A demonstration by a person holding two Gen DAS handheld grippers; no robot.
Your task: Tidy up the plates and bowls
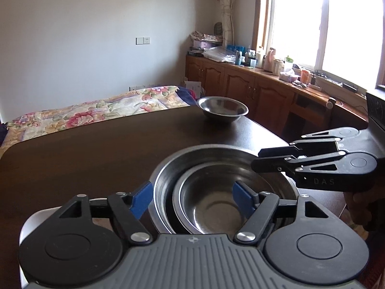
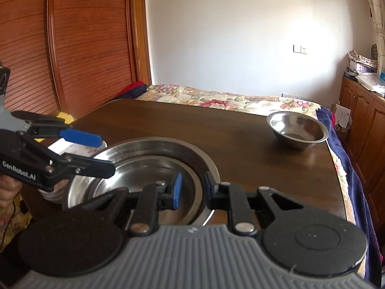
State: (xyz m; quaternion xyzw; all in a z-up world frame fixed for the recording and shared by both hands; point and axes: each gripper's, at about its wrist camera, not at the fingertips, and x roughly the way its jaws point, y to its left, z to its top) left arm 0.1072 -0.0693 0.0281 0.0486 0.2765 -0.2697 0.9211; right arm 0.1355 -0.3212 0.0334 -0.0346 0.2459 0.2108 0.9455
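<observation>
A smaller steel bowl [image 1: 211,207] [image 2: 134,175] lies nested inside a large steel bowl [image 1: 163,175] [image 2: 144,144] near the front of the dark wooden table [image 1: 96,156] [image 2: 240,144]. My right gripper [image 2: 192,189] [image 1: 255,160] reaches over the stack's right side. Its blue pads stand close together on either side of the smaller bowl's rim. My left gripper [image 1: 192,200] [image 2: 105,155] is wide open, one pad outside the large bowl's left rim and the other over the smaller bowl. A third steel bowl [image 1: 222,109] [image 2: 297,130] stands alone at the table's far right corner.
White crockery [image 1: 26,226] [image 2: 48,193] sits by the stack under my left gripper. A bed with a floral cover [image 1: 96,110] lies beyond the table's far edge. Wooden cabinets [image 1: 240,84] with clutter line the window wall, and a wooden wardrobe [image 2: 84,48] stands at the left.
</observation>
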